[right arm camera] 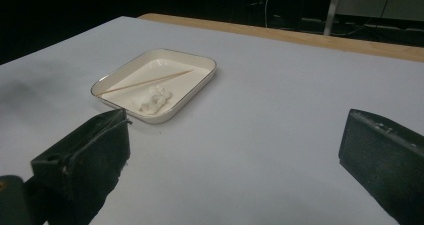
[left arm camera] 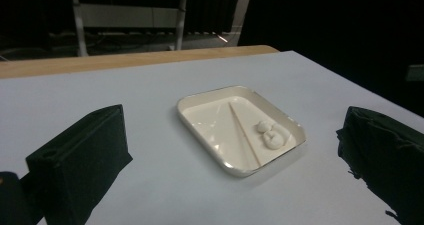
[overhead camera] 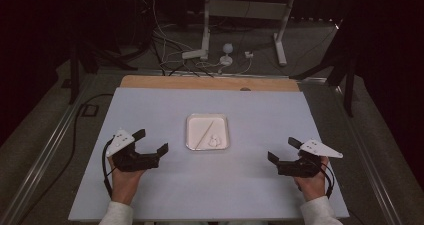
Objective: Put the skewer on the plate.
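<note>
White tray sat mid-table, holding thin stick and small white lump. Left gripper and right gripper flanked it, well apart, jaws wide, empty, likely poised to reach in.

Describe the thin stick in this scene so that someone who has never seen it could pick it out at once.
Start at the white table and find the shallow white tray near its middle, between the two grippers. The stick lies inside it, slanting from one corner towards the opposite one. It is long, straight and pale tan, unlike the small white lump beside it.
</note>
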`<state>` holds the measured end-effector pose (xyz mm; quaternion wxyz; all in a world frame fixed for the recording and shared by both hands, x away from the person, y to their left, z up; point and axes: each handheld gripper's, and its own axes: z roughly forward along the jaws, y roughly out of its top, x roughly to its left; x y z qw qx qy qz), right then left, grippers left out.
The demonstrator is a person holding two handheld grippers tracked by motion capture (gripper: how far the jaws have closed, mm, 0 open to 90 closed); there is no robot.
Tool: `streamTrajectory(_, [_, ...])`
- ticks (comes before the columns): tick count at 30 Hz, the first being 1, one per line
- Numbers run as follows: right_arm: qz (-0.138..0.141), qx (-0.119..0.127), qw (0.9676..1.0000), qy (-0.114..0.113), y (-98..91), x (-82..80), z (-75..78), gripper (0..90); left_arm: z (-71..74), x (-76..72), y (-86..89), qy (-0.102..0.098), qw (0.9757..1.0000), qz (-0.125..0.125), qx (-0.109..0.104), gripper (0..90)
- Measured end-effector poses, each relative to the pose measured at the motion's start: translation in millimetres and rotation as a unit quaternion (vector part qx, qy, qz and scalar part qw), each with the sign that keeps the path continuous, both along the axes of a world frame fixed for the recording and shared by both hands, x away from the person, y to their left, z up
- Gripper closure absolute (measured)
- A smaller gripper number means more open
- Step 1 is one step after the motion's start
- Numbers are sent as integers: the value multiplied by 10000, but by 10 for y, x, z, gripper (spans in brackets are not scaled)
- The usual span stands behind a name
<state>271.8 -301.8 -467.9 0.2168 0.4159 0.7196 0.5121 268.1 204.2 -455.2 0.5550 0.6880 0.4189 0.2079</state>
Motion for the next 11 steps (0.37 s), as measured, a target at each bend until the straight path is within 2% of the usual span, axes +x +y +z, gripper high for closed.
streamTrajectory(5, [-18, -119, 9999, -105, -25, -38, -20, 1, -53, -84, 106, -68, 9999, 142, -25, 5])
streamTrajectory(11, [-7, -176, 9997, -151, -38, -61, -58, 1, -33, -119, 168, -157, 9994, 292, -23, 5])
